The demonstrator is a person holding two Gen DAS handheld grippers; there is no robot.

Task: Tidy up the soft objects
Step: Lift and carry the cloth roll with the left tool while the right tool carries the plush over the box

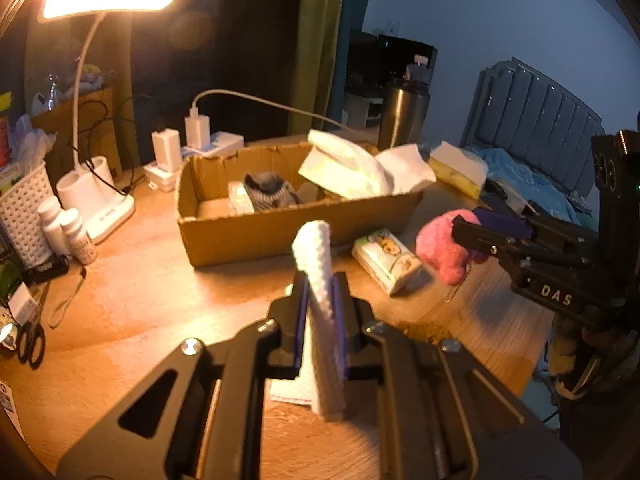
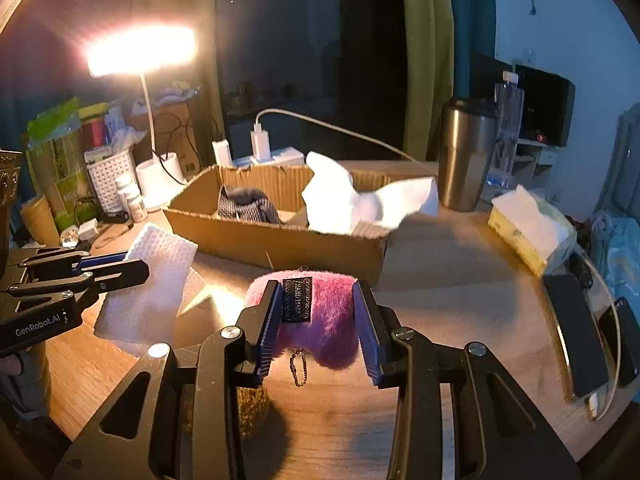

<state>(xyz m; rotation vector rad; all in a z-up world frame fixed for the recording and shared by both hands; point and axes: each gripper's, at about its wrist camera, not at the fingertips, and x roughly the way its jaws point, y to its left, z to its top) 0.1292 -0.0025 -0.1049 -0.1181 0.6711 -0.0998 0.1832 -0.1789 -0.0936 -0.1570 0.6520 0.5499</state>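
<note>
Left hand-held gripper [image 1: 318,284] clenched on folded white cloth [image 1: 320,280], lifted off the bench [image 1: 140,280]. Right hand-held gripper [image 2: 318,312] grasping pink plush toy [image 2: 328,320], also clear of the surface. Cardboard box [image 2: 260,240] sits toward the bench's far edge; bare wood lies between box and near edge.

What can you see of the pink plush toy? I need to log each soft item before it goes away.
The pink plush toy is a small, fuzzy, rounded piece with a black label reading HAND MADE and a thin ball chain hanging below it. It is clamped between the blue pads of the right tool, lifted off the wooden table, in front of the cardboard box. Nothing else appears to touch it.
</note>
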